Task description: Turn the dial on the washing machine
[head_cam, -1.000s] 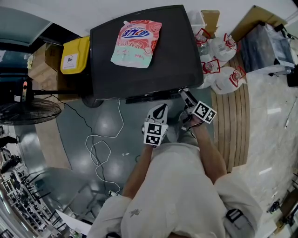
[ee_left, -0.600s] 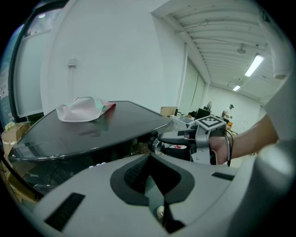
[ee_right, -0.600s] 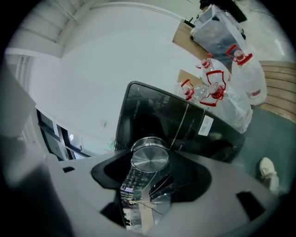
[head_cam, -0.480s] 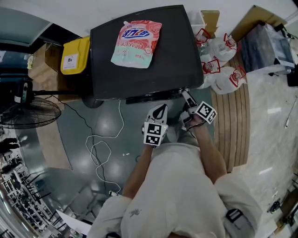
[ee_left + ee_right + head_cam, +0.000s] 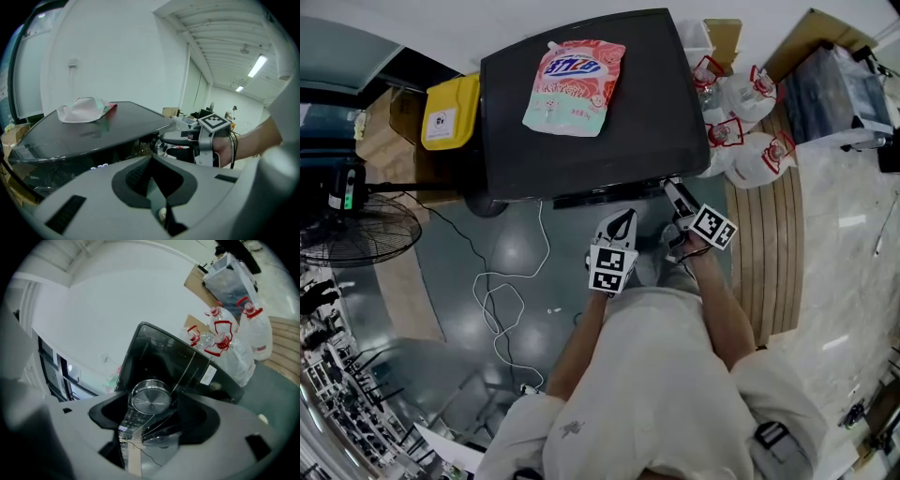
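Observation:
The black washing machine stands in front of me, its control panel along the near edge. My right gripper is at the panel's right end. In the right gripper view the round silver dial sits between its jaws, which are opening, with a small gap on each side. The left gripper view shows the dial from the side, with the right gripper at it. My left gripper hangs lower, left of the right one and off the machine, shut and empty.
A pink detergent pouch lies on the machine's lid. A yellow bin and a floor fan stand at the left. White jugs with red labels crowd the right side by a wooden platform. A white cable loops on the floor.
The right gripper's marker cube has shifted very slightly at the dial. The left gripper has stayed where it was.

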The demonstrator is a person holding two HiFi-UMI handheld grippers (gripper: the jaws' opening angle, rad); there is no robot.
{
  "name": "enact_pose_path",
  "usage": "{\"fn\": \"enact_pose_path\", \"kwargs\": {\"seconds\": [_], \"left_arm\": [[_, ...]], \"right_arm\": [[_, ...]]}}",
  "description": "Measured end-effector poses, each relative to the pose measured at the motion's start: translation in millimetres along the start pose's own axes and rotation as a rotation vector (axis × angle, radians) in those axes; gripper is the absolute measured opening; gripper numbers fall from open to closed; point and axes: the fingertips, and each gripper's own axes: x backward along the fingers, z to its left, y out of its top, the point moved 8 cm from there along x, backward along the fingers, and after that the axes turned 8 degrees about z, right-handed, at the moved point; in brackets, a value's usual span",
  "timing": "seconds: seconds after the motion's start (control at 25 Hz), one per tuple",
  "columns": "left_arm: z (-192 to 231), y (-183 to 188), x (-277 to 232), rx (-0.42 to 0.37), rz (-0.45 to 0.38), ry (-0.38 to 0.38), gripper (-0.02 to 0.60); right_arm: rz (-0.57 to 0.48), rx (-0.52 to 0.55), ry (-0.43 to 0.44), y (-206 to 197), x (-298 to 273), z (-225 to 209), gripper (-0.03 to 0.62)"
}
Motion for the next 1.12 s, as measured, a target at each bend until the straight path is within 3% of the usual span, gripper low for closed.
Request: {"fn": "enact_pose_path", "kwargs": {"seconds": [0.16, 0.72, 1.12], "left_arm": [[1, 0, 0, -0.001, -0.001, -0.002, 0.014], [5, -1, 1, 0.003, 0.002, 0.007, 0.014], [11, -5, 6, 0.023, 0.005, 0.028, 0.014]], "right_arm": [[0.031, 0.144, -0.107, -1, 2, 3, 0.362], [0.144, 0.741, -0.425, -5, -11, 25, 0.362], [0.147, 0.784, -0.48, -9, -15, 24, 0.288]]}}
